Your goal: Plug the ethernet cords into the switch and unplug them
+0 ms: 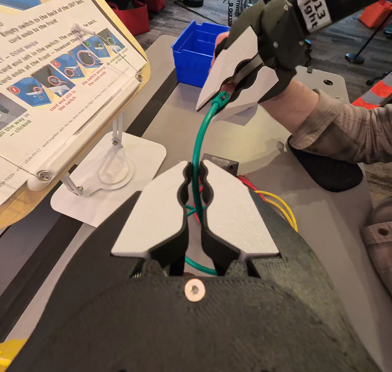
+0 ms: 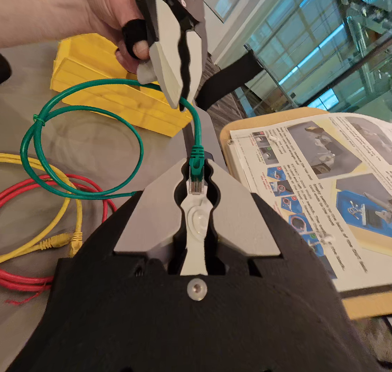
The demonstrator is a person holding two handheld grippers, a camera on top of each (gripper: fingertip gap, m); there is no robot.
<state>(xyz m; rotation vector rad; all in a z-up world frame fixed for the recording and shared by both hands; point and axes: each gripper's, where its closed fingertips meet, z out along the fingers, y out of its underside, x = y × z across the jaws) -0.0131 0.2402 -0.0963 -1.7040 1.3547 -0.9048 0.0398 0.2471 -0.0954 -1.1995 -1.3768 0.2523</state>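
The green cord is held by both tools above the worktop. The right tool is clamped on the cord's plug end, whose clear tip points back toward that tool's body, with the boot and cable leading out past the fingertips. The left tool is closed around the cable a short way down from the plug, so the stretch between the two tools bows in a short arc.

The switch is taken to be the small dark box just beyond the left tool's tips, low on the worktop. It lies nearer the left tool than the right. As judged from this, the plug's long axis is not yet aimed at the switch, and the tip would have to be turned toward a port first.

Beside the switch, red cords and yellow cords lie in loose loops and could snag the green loop. Farther beyond the switch stands a blue bin. An instruction sheet on a stand rises close on the left of the switch and narrows the room there. A yellow bin lies behind the left tool.
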